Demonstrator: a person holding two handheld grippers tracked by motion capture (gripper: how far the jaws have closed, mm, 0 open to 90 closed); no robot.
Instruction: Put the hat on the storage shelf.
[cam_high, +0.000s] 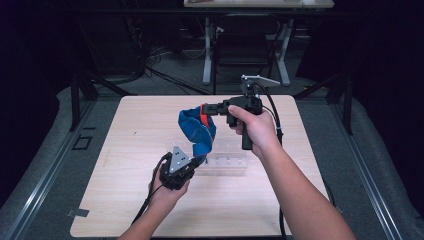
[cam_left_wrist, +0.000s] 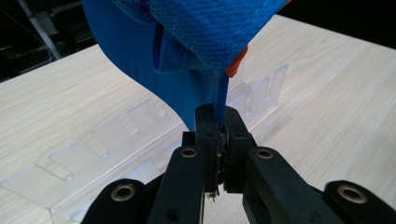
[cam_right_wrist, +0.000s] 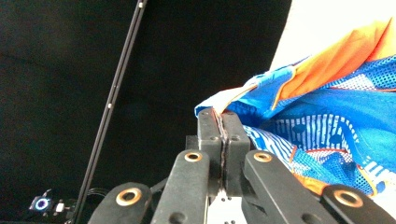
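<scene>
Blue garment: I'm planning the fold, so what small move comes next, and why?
Probably draw the two grippers apart. The right gripper and left gripper each pinch an edge of the blue garment, which hangs bunched between them above the clear rack.

High view overlooks table (cam_high: 250, 210); gripper views closely share blue cloth (cam_left_wrist: 210, 42).

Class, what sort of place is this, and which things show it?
Probably a lab or recording studio: a bare wooden table ringed by dark curtains, cables on the floor, and a desk frame behind.

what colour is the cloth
Blue mesh cloth with orange trim, best in the right gripper view.
</scene>
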